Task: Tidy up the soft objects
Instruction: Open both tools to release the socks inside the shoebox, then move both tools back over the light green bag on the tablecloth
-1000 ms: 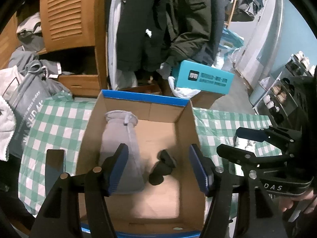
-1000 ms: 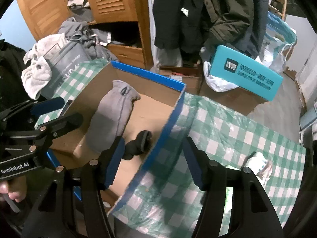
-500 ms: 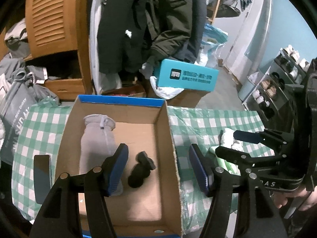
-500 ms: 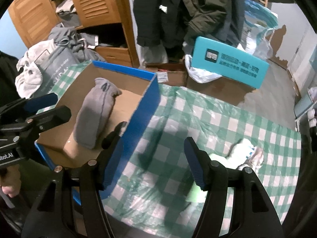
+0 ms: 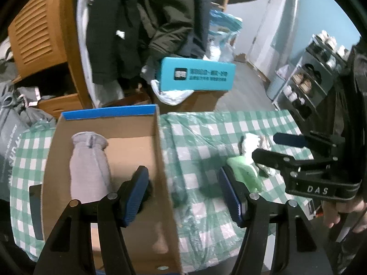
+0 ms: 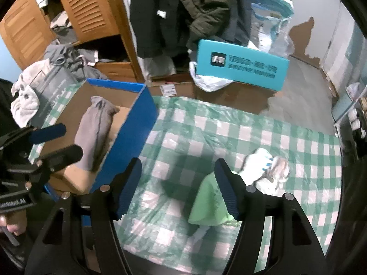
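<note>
A cardboard box [image 5: 164,171] with a blue rim [image 6: 128,135] stands on the left of the checked tablecloth [image 6: 229,133]. In it lies a grey sock [image 5: 89,160] [image 6: 94,128]. A black item [image 5: 149,190] is mostly hidden behind my left finger. A green cloth [image 6: 206,204] [image 5: 243,174], a white sock [image 6: 257,162] [image 5: 250,142] and a patterned cloth [image 6: 277,169] lie on the table to the right. My left gripper [image 5: 183,192] [image 6: 59,142] is open and empty, straddling the box's right wall. My right gripper [image 6: 177,183] [image 5: 270,147] is opening over bare tablecloth with nothing between its fingers; the green cloth lies under its right finger.
Beyond the table a teal box [image 6: 240,66] rests on a carton, with dark coats [image 5: 142,23] hanging behind it and a wooden louvred cupboard [image 5: 39,34] at the left. A grey bag [image 5: 9,137] sits at the table's left edge. A shoe rack [image 5: 309,78] stands at the right.
Both grippers have shifted to the right, off the box's middle toward the tablecloth. The green cloth and white sock have come into view. The right jaws stand a little wider.
</note>
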The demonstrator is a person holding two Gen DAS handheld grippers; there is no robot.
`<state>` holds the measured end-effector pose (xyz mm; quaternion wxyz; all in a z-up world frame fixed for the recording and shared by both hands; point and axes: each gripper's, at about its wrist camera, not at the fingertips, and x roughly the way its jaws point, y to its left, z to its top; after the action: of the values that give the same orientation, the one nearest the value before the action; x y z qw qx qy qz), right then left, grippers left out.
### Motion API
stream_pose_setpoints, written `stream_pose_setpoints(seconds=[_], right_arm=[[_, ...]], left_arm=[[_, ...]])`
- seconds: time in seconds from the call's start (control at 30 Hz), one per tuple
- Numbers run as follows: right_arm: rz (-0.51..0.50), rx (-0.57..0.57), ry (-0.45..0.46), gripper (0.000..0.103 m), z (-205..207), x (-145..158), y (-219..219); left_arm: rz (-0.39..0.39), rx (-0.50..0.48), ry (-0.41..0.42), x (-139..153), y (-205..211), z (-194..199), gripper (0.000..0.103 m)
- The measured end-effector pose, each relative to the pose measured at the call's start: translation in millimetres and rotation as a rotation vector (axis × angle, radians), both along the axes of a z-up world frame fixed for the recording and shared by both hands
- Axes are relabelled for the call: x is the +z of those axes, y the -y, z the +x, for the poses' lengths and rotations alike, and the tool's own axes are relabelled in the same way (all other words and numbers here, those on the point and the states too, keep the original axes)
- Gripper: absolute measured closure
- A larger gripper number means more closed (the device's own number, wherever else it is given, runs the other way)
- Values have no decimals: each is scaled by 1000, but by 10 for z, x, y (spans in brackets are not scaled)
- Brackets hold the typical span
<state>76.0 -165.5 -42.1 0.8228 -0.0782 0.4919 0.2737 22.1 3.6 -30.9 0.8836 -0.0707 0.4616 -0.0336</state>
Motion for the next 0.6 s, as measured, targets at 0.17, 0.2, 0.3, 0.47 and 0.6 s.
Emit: stream_pose_setpoints(seconds=[0.17, 0.2, 0.3, 0.47, 0.6], right_arm=[[-1, -31, -6, 36, 31, -29, 176], [-2, -37, -6, 36, 36, -34, 217], [-4, -54, -5, 36, 48, -47, 326], [-8, -89, -12, 36, 80, -89, 520], [-11, -116, -21, 36, 110, -138, 672]], left_arm=[[29, -61, -26, -78, 275, 56, 37], [30, -68, -31, -94, 320, 57, 37], [23, -89, -49, -147, 442, 82, 37], [16, -126, -85, -276, 656, 133, 37], [28, -147, -109, -382, 792, 188, 37]])
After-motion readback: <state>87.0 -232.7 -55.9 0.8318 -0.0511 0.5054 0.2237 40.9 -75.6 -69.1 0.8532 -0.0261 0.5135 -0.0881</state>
